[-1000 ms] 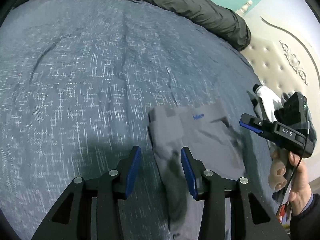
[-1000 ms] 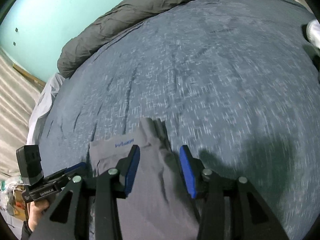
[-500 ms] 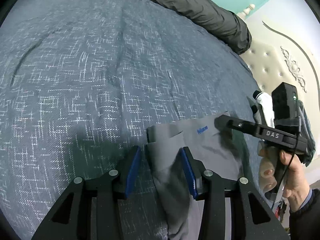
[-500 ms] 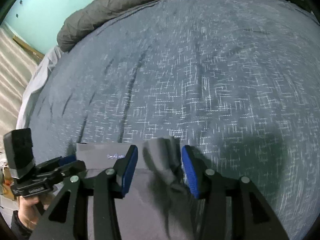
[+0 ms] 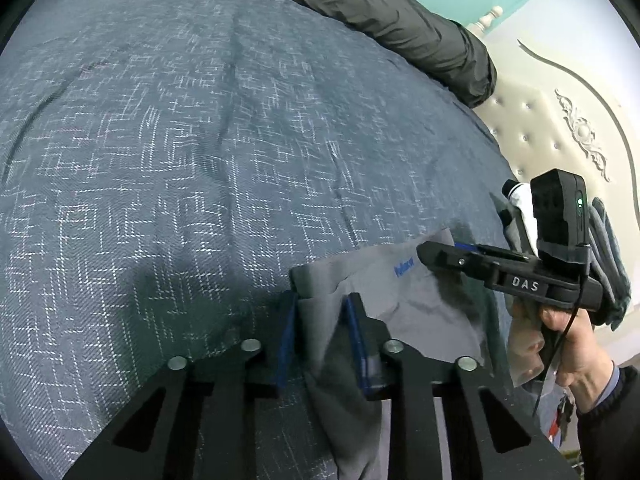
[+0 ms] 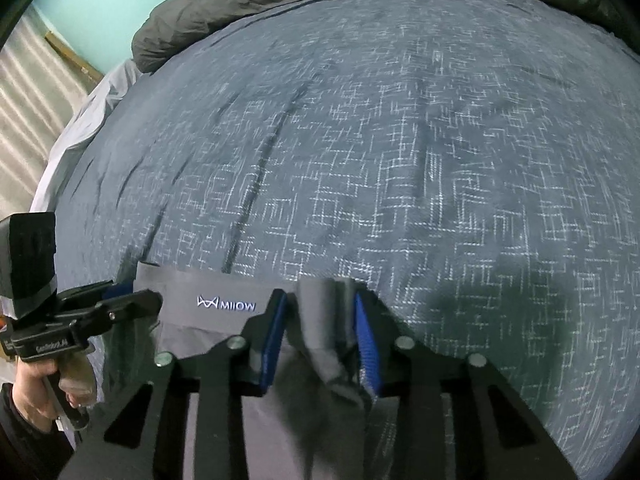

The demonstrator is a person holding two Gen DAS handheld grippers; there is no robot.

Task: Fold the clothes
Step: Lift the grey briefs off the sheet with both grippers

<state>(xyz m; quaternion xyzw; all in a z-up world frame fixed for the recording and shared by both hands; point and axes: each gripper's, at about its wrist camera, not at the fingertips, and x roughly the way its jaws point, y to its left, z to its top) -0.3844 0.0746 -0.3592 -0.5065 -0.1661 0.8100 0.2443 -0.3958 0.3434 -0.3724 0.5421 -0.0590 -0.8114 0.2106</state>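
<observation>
A grey garment (image 5: 400, 292) with a blue logo on its waistband lies at the near edge of the blue patterned bedspread (image 5: 200, 160). My left gripper (image 5: 322, 320) is shut on a bunched corner of it. In the right wrist view the same grey garment (image 6: 208, 320) shows white "MIIOW" lettering, and my right gripper (image 6: 320, 328) is shut on a thick fold at its other end. Each gripper appears in the other's view: the right gripper (image 5: 436, 254) pinches the waistband's right end, the left gripper (image 6: 136, 300) its left end. The waistband is stretched between them.
A dark grey duvet (image 5: 380, 12) is rolled along the bed's far edge. A cream tufted headboard (image 5: 560, 128) stands at the right, with a stack of grey clothes (image 5: 612, 248) and a white item (image 5: 520, 200) before it. The person's hands (image 5: 576, 356) hold the handles.
Both grippers have narrowed from open onto the garment's ends. The garment has been drawn out flat, its waistband now taut and straight between them.
</observation>
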